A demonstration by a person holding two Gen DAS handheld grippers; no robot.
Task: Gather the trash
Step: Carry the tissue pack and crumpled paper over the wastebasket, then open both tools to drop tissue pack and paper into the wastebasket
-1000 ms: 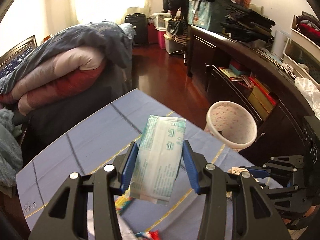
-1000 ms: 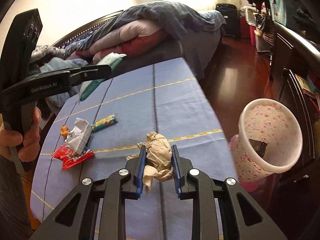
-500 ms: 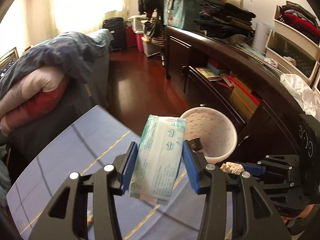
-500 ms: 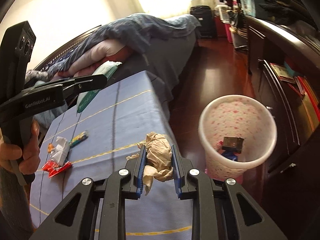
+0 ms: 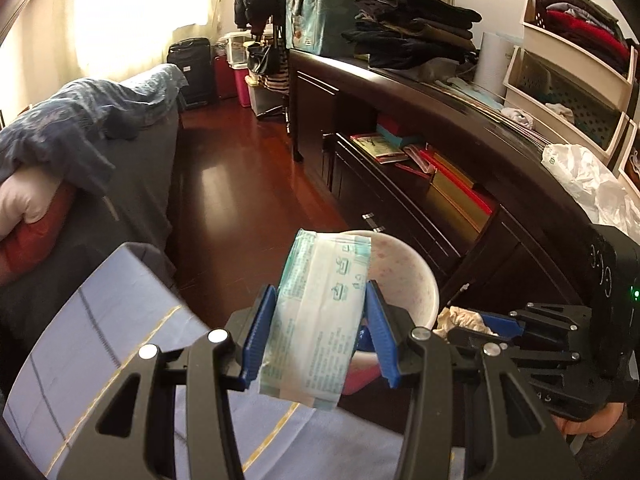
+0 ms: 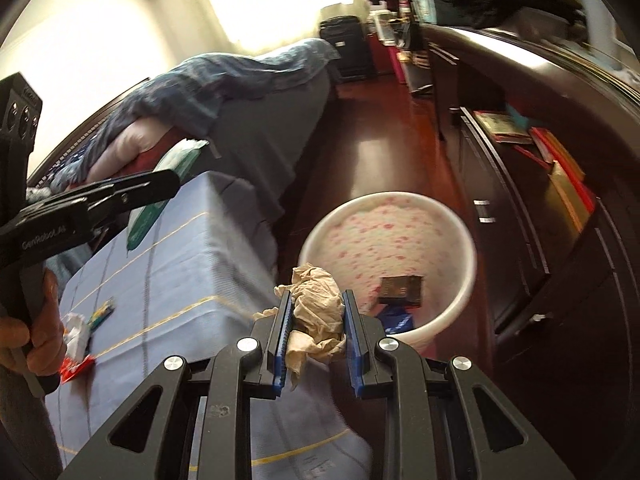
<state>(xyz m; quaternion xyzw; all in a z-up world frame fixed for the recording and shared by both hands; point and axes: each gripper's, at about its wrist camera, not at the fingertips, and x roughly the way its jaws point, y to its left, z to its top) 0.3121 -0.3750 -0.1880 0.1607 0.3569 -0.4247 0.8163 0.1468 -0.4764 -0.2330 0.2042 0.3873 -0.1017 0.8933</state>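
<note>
My left gripper (image 5: 320, 322) is shut on a white and green wet-wipe packet (image 5: 318, 320), held upright over the near rim of the pink-dotted white bin (image 5: 404, 276). My right gripper (image 6: 316, 320) is shut on a crumpled beige tissue (image 6: 316, 308) at the table's corner, just short of the bin (image 6: 452, 280). A dark wrapper (image 6: 400, 290) and a blue one (image 6: 394, 317) lie inside the bin. The right gripper with its tissue (image 5: 464, 318) shows at the right of the left wrist view. The left gripper and packet (image 6: 160, 200) show at the left of the right wrist view.
A red wrapper (image 6: 74, 368), crumpled white paper (image 6: 76, 336) and a small colourful wrapper (image 6: 102, 312) lie on the blue tablecloth (image 6: 172, 264). A bed with piled quilts (image 5: 60, 152) stands beyond. A dark cabinet (image 5: 420, 184) with books runs along the right of the wooden floor (image 5: 240, 184).
Both grippers have swung to the right with their loads, from over the table toward the bin. The bin now lies right behind the packet and close ahead of the tissue.
</note>
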